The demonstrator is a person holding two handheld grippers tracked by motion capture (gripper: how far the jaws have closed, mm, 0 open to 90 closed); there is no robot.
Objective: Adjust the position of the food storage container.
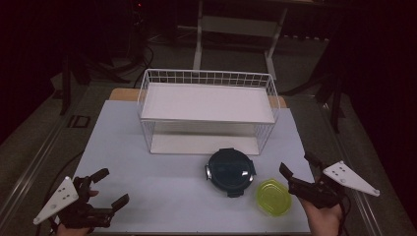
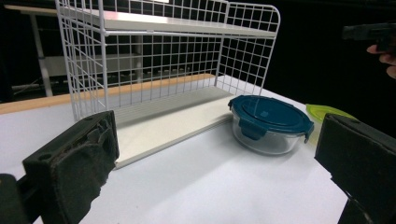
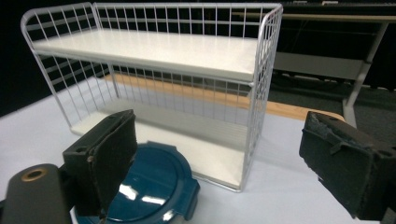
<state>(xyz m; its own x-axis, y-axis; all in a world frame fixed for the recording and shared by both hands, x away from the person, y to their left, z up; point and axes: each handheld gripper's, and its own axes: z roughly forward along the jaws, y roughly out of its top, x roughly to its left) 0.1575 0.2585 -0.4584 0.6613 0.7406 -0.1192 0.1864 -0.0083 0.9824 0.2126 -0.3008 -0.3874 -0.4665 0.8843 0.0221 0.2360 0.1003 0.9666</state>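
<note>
While both grippers hang spread and empty over the near edge of the table (image 1: 162, 196), a round glass container with a dark teal clip lid (image 1: 230, 171) sits untouched ahead of the right gripper (image 1: 297, 171) and slightly to its left, just in front of the white wire rack (image 1: 206, 110). A smaller container with a yellow-green lid (image 1: 273, 196) lies just beside the teal one, almost under the right gripper's left jaw. From the left gripper (image 1: 112, 186), the teal-lidded container (image 2: 270, 122) stands ahead and well off to the right, the rack (image 2: 163, 70) rising beyond it with both shelves bare.

By the look of it, the work stands at its opening step: neither tool has closed on anything, and the approach has yet to begin. The right gripper (image 3: 215, 163) is the nearer, its left jaw already hanging over the teal lid (image 3: 154, 186); the next move likely calls for lowering it so the jaws straddle the container's rim, closing firmly on smooth glass, then lifting toward a shelf.

No brand, label or legible writing can be made out on either lid or the rack.
</note>
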